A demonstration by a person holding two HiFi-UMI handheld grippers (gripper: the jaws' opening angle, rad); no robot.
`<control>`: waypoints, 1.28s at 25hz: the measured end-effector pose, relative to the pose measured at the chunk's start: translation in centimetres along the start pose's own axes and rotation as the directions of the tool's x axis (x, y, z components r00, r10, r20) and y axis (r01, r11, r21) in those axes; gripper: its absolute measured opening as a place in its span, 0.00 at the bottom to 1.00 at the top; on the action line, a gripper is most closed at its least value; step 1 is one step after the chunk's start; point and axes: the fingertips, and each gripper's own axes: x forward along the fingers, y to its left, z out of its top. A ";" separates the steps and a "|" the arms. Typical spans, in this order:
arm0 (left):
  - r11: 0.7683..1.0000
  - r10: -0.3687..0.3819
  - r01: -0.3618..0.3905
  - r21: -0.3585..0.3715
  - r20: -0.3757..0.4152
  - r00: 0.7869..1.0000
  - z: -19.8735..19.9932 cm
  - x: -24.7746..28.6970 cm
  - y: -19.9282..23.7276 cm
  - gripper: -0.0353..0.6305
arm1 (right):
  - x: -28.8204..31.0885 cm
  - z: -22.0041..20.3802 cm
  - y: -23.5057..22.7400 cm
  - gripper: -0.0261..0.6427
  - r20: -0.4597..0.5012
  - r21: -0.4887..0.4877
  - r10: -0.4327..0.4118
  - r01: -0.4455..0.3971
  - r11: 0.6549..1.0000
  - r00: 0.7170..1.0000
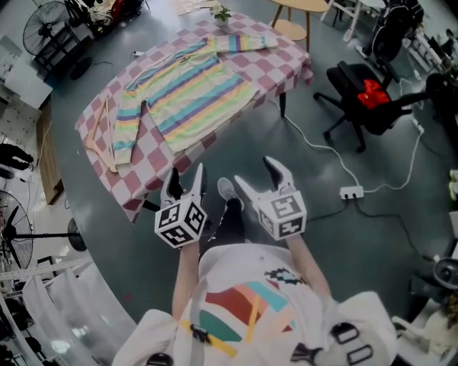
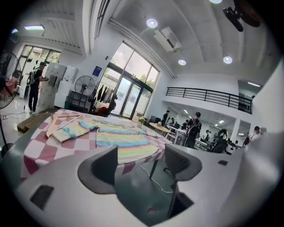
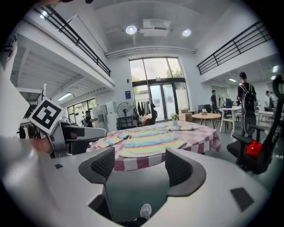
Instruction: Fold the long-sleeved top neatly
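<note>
At the left edge of the table a pale wooden clothes hanger point(image 1: 101, 140) lies on the pink-and-white checked tablecloth point(image 1: 154, 166), just beside the pastel rainbow-striped long-sleeved top point(image 1: 193, 93). The top is spread flat and unfolded across the middle of the cloth. One sleeve lies alongside the body next to the hanger, and the other reaches toward the far end, where a small potted plant point(image 1: 221, 13) stands. The hem of the top comes close to the near table edge. Nearer the person, both tools are held over the grey floor point(image 1: 315, 236), well apart from the table and touching no fabric. The left gripper point(image 1: 186, 179) has its jaws spread wide with only floor showing between them. In its own view the top point(image 2: 124, 142) and the hanger point(image 2: 57, 122) lie beyond the jaw tips on the table. The right gripper point(image 1: 259, 179) is just beside it, its jaws also parted and empty. In its own view the person's white shoe point(image 3: 143, 211) shows low in the gap, and the top point(image 3: 151, 142) lies ahead on the checked cloth. Further right, a black office chair point(image 1: 361, 107) stands on the floor, and a white power strip point(image 1: 352, 191) lies near it with its cable trailing.
</note>
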 end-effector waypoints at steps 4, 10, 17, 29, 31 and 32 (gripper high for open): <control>0.997 0.033 -0.034 -0.063 -0.008 0.999 1.7 4.2 2.8 0.52 | 5.1 3.0 -0.6 0.56 -0.022 -0.054 0.030 -0.031 0.998 0.999; 0.992 0.079 -0.081 -0.096 -0.025 0.997 5.1 10.6 6.8 0.52 | 14.3 7.0 -0.8 0.56 -0.083 -0.115 0.112 -0.121 0.986 0.990; 0.985 0.145 -0.145 -0.090 -0.010 0.989 8.9 15.6 11.0 0.52 | 23.6 10.4 -1.6 0.56 -0.116 -0.104 0.182 -0.194 0.975 0.976; 0.918 0.345 -0.314 -0.243 0.099 0.933 12.5 16.8 13.8 0.52 | 31.1 14.8 -0.1 0.56 -0.122 -0.221 0.380 -0.398 0.890 0.917; 0.891 0.409 -0.367 -0.269 0.121 0.904 13.0 16.4 14.2 0.52 | 31.8 15.4 0.8 0.56 -0.140 -0.261 0.441 -0.463 0.847 0.886; 0.874 0.439 -0.391 -0.287 0.124 0.890 13.0 16.2 14.4 0.52 | 32.1 15.6 1.1 0.56 -0.151 -0.272 0.472 -0.495 0.825 0.869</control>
